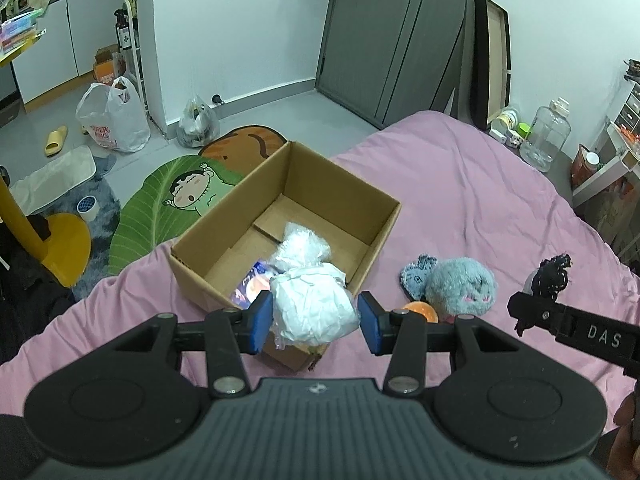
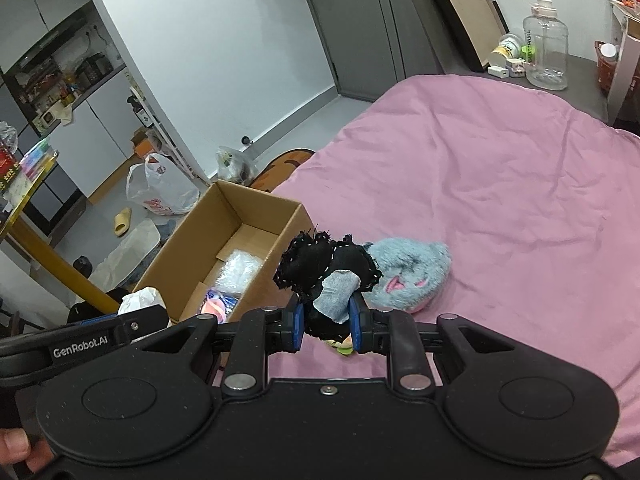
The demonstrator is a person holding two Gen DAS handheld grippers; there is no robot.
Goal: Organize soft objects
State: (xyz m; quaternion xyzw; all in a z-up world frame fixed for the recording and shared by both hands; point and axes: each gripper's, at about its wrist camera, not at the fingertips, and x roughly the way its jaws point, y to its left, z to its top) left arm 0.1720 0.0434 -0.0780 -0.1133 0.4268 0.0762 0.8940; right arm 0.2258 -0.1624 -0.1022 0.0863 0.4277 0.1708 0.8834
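The left gripper [image 1: 316,318] clamps a white crumpled bundle [image 1: 314,306] at the cardboard box's [image 1: 344,188] 6 o'clock rim; the right gripper [image 2: 326,320] pinches a black fabric toy [image 2: 320,268].

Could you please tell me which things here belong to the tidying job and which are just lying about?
Job: cardboard box; white wrapped bundle in left claw; black fabric toy in right claw; blue plush.

Lying about: water jug; plastic bag; yellow slipper.
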